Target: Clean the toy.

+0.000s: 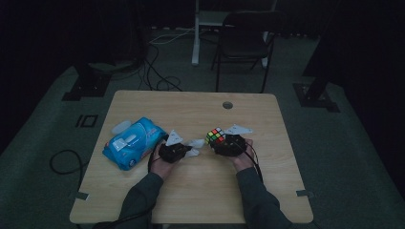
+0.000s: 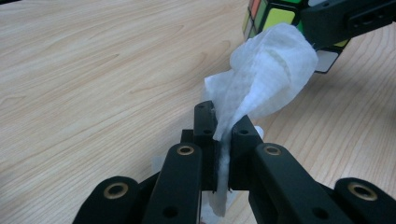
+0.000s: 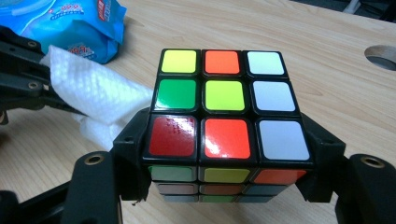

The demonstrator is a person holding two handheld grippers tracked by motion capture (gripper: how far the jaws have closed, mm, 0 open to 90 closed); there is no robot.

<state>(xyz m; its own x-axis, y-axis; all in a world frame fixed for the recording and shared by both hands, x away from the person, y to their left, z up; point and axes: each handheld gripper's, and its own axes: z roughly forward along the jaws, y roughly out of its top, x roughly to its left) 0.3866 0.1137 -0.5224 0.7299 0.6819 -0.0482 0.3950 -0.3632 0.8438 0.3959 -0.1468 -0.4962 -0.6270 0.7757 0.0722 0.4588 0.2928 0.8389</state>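
The puzzle cube [image 3: 223,116], clamped in the right hand-held gripper [image 1: 229,143], awaits wiping by the white wipe [image 2: 266,79] pinched in the left hand-held gripper [image 2: 224,135]; next, seemingly, press wipe onto cube.

Both grippers are black: the left gripper [image 2: 223,133] has brass-ringed screw holes along its linked arms. The right gripper [image 3: 224,154] matches. Dark long sleeves [image 1: 143,195] cover the forearms, and each gripper carries a pale three-cornered plate [image 1: 174,137].

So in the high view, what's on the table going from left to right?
Blue wipes pack → left gripper → white wipe pinched in it → Rubik's cube → right gripper clamped on the cube.
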